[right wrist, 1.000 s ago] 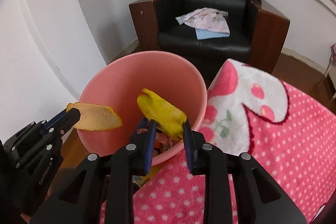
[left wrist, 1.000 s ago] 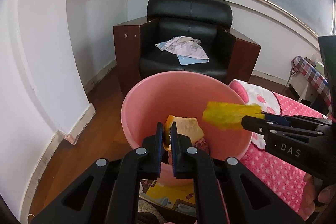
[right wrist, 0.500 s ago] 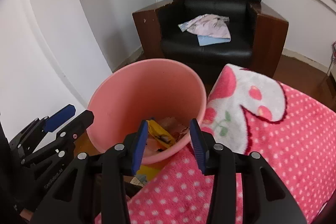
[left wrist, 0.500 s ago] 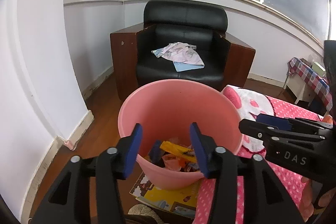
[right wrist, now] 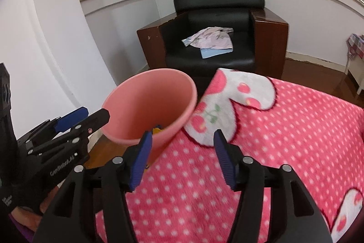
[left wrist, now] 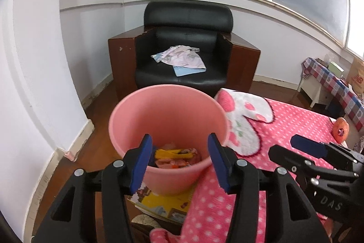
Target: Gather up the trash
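A pink bin [left wrist: 168, 106] stands on the floor beside the bed; it also shows in the right wrist view [right wrist: 150, 101]. Yellow and orange wrappers [left wrist: 175, 157] lie in its bottom. My left gripper [left wrist: 179, 163] is open and empty, above the bin's near rim. My right gripper [right wrist: 182, 158] is open and empty over the pink dotted blanket [right wrist: 261, 140], right of the bin. It shows in the left wrist view [left wrist: 302, 147] at the right. An orange wrapper [left wrist: 340, 130] lies on the blanket at the far right.
A black armchair [left wrist: 186, 56] with cloths on its seat stands behind the bin. A white wall [left wrist: 34, 60] is on the left. A colourful book [left wrist: 163, 204] lies on the floor under the bin. A small table with a checked cloth [left wrist: 329, 81] is at the right.
Both grippers opened and dropped their yellow and orange wrappers into the bin. Both have pulled back and up. The right gripper has moved right over the blanket.
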The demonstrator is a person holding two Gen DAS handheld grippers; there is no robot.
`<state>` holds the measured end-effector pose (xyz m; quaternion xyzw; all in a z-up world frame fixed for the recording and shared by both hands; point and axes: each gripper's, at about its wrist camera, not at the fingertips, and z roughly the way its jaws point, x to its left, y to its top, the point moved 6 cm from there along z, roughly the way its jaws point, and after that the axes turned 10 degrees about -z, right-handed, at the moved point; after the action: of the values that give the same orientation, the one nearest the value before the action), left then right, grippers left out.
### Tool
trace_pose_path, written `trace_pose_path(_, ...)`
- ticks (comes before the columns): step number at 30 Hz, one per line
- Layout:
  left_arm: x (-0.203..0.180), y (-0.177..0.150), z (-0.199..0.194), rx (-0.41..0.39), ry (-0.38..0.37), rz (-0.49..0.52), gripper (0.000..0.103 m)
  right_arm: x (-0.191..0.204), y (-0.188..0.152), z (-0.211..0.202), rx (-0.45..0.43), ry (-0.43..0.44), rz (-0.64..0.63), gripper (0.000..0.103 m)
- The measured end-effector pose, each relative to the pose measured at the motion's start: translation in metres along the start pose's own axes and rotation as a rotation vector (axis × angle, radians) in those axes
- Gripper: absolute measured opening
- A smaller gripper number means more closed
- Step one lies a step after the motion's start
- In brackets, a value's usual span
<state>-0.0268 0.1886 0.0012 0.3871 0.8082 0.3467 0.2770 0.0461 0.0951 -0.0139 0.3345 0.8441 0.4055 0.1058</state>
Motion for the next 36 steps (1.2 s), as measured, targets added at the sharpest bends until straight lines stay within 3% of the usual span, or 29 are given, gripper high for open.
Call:
trace_pose_path(14, -0.047, -0.024, -0.024, 0.011, -0.02, 0.07, 0.05, -0.031, -0.04, -0.045, -0.023, -0.035, 0.089, 0.06)
trace_pose_path(36, -0.089, -0.047, -0.038, 0.012, -0.048, 0.152, 0.05, -0.054, -0.059, -0.078, -0.065, -0.076, 0.131, 0.06)
